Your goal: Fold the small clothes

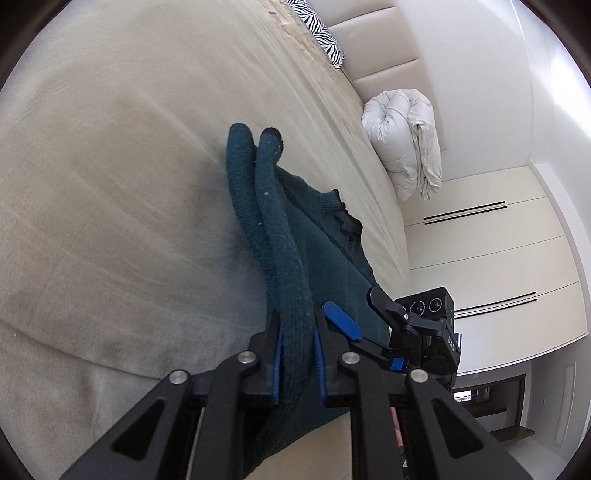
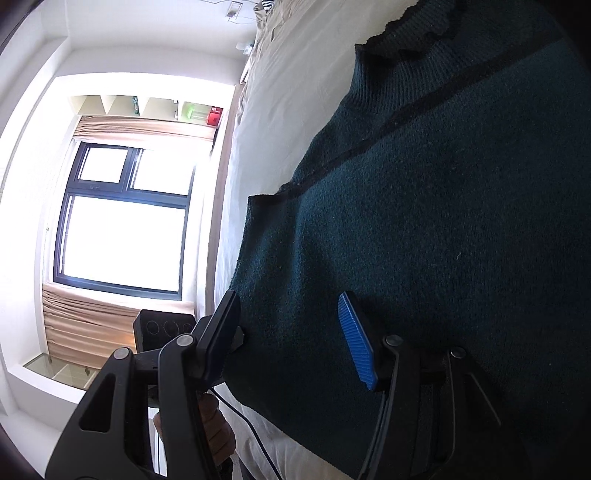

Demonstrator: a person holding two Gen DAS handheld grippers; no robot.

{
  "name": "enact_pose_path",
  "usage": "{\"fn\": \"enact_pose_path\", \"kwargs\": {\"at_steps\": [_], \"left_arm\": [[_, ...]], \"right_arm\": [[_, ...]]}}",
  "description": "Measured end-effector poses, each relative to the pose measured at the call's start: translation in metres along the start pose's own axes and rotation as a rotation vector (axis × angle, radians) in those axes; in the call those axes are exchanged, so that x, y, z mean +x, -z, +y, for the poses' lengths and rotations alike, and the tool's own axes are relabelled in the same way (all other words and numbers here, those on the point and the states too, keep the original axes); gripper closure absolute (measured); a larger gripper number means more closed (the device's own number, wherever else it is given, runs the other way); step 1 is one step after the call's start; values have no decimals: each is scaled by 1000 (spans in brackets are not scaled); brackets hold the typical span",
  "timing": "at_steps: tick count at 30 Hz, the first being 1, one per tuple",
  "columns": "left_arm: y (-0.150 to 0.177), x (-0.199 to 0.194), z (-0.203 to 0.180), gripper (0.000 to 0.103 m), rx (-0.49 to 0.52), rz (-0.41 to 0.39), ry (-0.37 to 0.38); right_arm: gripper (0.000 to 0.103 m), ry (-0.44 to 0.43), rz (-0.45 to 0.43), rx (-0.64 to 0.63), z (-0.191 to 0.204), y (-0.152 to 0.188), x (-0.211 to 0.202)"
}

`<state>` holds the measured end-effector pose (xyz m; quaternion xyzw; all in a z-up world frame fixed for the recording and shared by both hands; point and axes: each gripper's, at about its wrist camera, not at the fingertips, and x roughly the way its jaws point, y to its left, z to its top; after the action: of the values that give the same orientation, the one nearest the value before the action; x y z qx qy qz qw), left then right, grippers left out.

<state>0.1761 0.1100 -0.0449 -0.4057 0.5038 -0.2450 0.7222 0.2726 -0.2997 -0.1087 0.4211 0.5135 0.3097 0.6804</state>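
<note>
Left wrist view: the dark teal knit sweater [image 1: 325, 236] is lying on the beige bed cover [image 1: 110, 184], near the bed's edge.
Sweater, sleeves: two rolled or bunched sleeve lengths are running from the body toward the bed's middle.
Sweater, right wrist view: the flat body panel [image 2: 424, 221] is filling the frame, with a dark seam line crossing it.
Left gripper [image 1: 297, 354]: its blue pads are pinching a bunched sleeve length.
Right gripper [image 2: 291, 339]: jaws are standing spread over the body panel near its edge, gripping nothing.
Handling, judged: the knit is looking soft, thick and limp; it is likely sagging wherever it goes unsupported, and clinging more than sliding.
Hold points, judged: sleeve ends, hem corners and shoulder seams are offering the firmest purchase.
Surroundings: a folded white duvet [image 1: 406, 147] and a zebra-print pillow [image 1: 321, 29] are sitting well apart from the sweater.
</note>
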Motion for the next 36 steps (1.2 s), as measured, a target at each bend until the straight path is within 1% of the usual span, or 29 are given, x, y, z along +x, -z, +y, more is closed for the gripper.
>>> {"fn": "enact_pose_path", "kwargs": {"at_steps": [2,5,6,8,11,13,16,17,19,21,23,25,26,27,28,32,33,34,35,36], "left_arm": [[3,5,-22,88,35,2,-4],[12,23,-58,88,88,15,-14],[16,31,-70,88,109,21,-19],[25,51,-93,88,148,37,-23],[37,86,-119,88,177,79,-9],[46,112,-130,88,191,103,-17],[57,150,-137,88,190,127,-33],[61,161,-138,88,193,134,-41],[68,181,-139,87,196,154,-69],[73,193,-138,86,204,164,-81],[74,197,-136,80,201,168,-73],[73,194,-139,61,198,178,-18],[72,191,-140,56,204,180,-4],[72,188,-140,48,214,178,2],[73,182,-140,44,221,174,7],[74,156,-136,38,250,141,52],[73,151,-135,34,268,126,62],[74,148,-130,33,275,122,64],[72,149,-120,33,253,131,65],[69,149,-112,35,218,136,92]], "right_arm": [[47,-22,-20,7,-4,-3,-20],[46,-70,-59,36,-15,-8,-58],[45,-84,-76,45,-19,-10,-72],[39,-111,-109,63,-29,-13,-99],[38,-134,-154,95,-48,-15,-138],[37,-137,-175,112,-61,-15,-160],[32,-126,-206,145,-81,-13,-185],[32,-129,-212,160,-89,-13,-194],[34,-137,-210,186,-101,-12,-199],[34,-132,-207,186,-105,-10,-200],[34,-114,-199,173,-102,-9,-197],[34,-102,-189,170,-98,-10,-191],[34,-97,-183,168,-96,-10,-189],[34,-89,-178,165,-94,-11,-186],[34,-80,-174,163,-92,-12,-183],[34,-42,-157,149,-84,-9,-179],[34,-28,-149,142,-81,-9,-177],[33,-14,-140,134,-80,-9,-176],[32,-5,-132,126,-76,-9,-173],[32,3,-124,117,-72,-8,-173]]}}
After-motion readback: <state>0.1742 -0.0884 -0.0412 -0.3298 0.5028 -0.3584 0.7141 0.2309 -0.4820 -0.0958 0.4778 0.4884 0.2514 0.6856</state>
